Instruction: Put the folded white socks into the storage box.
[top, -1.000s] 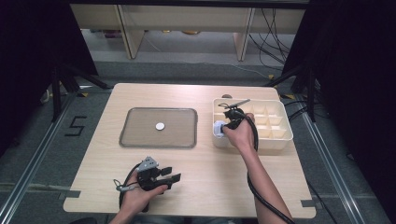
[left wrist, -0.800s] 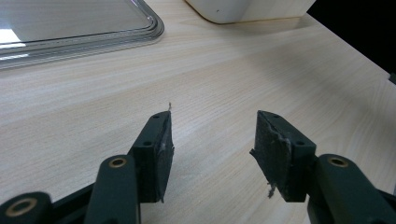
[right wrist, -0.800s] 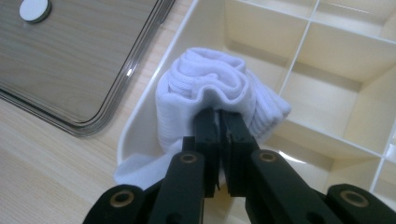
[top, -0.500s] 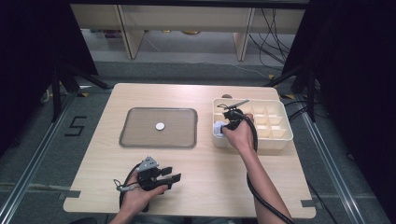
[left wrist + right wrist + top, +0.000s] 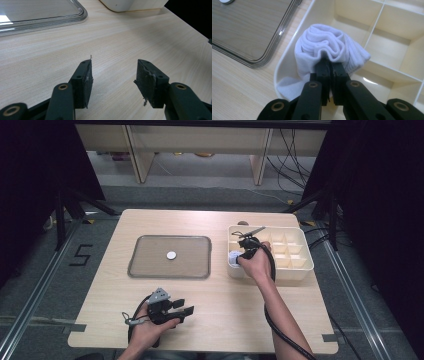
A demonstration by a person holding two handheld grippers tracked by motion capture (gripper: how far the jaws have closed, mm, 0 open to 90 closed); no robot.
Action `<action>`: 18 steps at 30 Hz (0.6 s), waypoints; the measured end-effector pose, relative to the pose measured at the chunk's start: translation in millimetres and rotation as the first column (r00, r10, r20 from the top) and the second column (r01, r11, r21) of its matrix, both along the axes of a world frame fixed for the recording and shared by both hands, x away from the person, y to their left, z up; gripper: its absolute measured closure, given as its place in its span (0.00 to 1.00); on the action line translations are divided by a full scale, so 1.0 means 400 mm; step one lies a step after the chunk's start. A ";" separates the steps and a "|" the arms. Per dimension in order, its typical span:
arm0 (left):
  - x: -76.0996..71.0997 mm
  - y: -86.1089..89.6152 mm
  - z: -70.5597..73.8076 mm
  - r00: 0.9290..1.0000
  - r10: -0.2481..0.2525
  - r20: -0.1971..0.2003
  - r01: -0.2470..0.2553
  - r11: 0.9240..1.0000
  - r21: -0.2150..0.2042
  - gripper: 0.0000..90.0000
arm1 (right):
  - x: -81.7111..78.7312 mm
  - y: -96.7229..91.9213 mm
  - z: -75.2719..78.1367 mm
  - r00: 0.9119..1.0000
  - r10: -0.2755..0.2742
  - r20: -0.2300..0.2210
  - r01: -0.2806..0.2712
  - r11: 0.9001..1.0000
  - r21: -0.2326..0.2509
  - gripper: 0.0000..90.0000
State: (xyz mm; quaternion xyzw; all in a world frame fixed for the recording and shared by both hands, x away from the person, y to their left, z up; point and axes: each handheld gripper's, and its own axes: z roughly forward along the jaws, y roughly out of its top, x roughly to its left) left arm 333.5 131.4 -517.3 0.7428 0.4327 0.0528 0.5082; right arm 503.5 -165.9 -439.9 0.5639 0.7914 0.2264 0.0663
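Note:
A rolled white sock (image 5: pixel 329 52) sits over the near-left corner compartment of the cream divided box (image 5: pixel 402 32). My right gripper (image 5: pixel 329 65) is shut on its cloth, the jaws pressed together with the fabric bunched over their tips. From above, the right gripper (image 5: pixel 239 254) and the sock (image 5: pixel 233 256) show at the box's (image 5: pixel 300 251) left end. My left gripper (image 5: pixel 184 309) rests low at the table's front left, pointing right. Its jaws (image 5: pixel 113 75) stand open over bare wood with nothing between them.
A clear rectangular tray (image 5: pixel 170 256) lies at the table's middle left with a small white disc (image 5: pixel 171 255) in it. The tray's rim (image 5: pixel 62 18) and the box's corner (image 5: pixel 130 6) lie ahead of the left gripper. Cables trail from both grippers. Dark stands flank the table.

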 end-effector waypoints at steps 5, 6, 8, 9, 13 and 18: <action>0.000 0.000 0.000 1.000 -0.002 0.001 0.002 1.000 0.003 0.52 | -0.001 0.002 -0.001 1.000 -0.002 -0.004 0.002 1.000 0.004 0.97; 0.000 0.000 0.000 1.000 -0.002 0.001 0.002 1.000 0.003 0.52 | -0.001 0.002 -0.001 1.000 -0.002 -0.004 0.002 1.000 0.004 0.97; 0.000 0.000 0.001 1.000 0.000 0.000 0.000 1.000 -0.001 0.52 | 0.000 0.005 -0.005 1.000 -0.016 -0.019 0.016 1.000 -0.020 0.97; 0.000 0.000 0.001 1.000 0.000 0.000 0.000 1.000 -0.001 0.52 | 0.002 0.002 -0.007 1.000 0.000 -0.012 0.000 1.000 -0.022 0.97; 0.001 0.001 0.001 1.000 -0.003 0.000 0.003 1.000 -0.003 0.52 | 0.004 0.004 -0.008 1.000 -0.002 -0.031 0.002 1.000 -0.006 0.97; 0.000 0.001 0.000 1.000 -0.003 -0.001 0.003 1.000 -0.002 0.52 | 0.008 0.005 -0.010 0.999 0.006 -0.039 -0.007 0.999 -0.031 0.97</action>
